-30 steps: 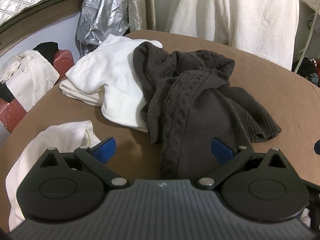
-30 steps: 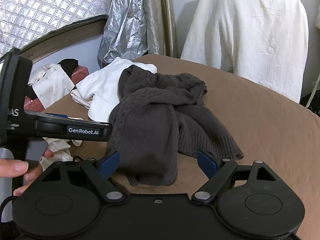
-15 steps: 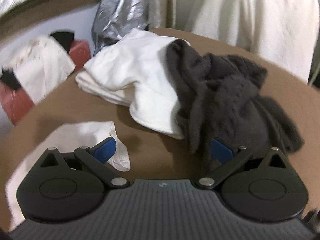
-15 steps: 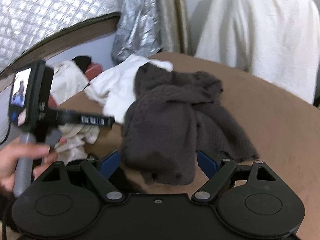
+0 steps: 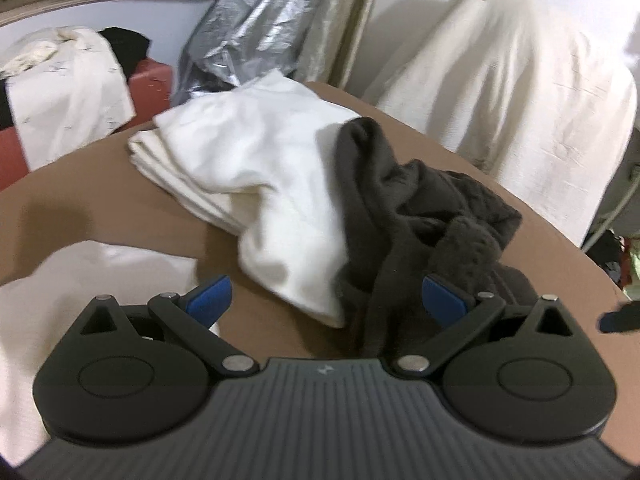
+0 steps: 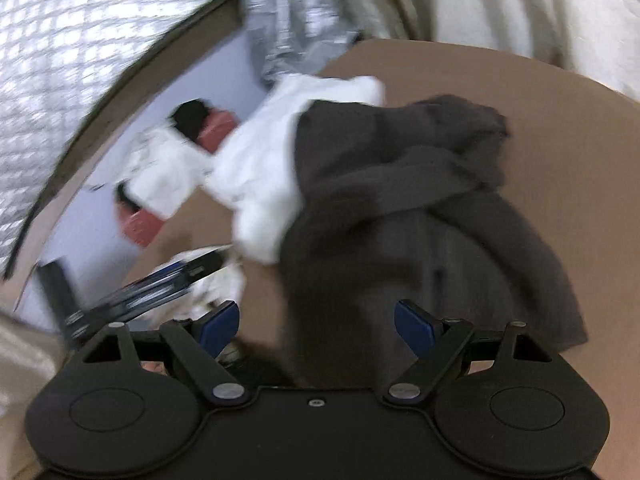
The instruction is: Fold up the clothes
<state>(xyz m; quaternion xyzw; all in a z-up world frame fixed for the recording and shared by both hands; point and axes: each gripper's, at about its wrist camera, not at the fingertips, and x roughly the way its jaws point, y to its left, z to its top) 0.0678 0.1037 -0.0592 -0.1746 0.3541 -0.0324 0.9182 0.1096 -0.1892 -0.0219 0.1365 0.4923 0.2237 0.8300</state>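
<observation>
brown counter point(image 5: 100, 184) is cluttered; both grippers' fingers spread wide, holding nothing. i could snag the white towel point(image 5: 256, 168) under the dark sweater point(image 6: 400, 216), lower middle.

Three garments lie on the brown surface point(image 5: 100, 184): one dark grey knitted sweater point(image 5: 412, 216), one white garment point(image 5: 256, 160) lying partly under the sweater's edge, and one more white garment point(image 5: 80, 280) at the near left (only part of it shows). Two tools are in view, the left tool point(image 5: 325, 297) and the right tool point(image 6: 317, 325), each with two blue fingers point(image 5: 208, 296) standing wide apart with nothing pinched. Beyond the surface hang one crinkled silver sheet point(image 5: 256, 24) and one cream cloth point(image 5: 500, 92), and two red boxes point(image 6: 218, 130) sit to the left.
</observation>
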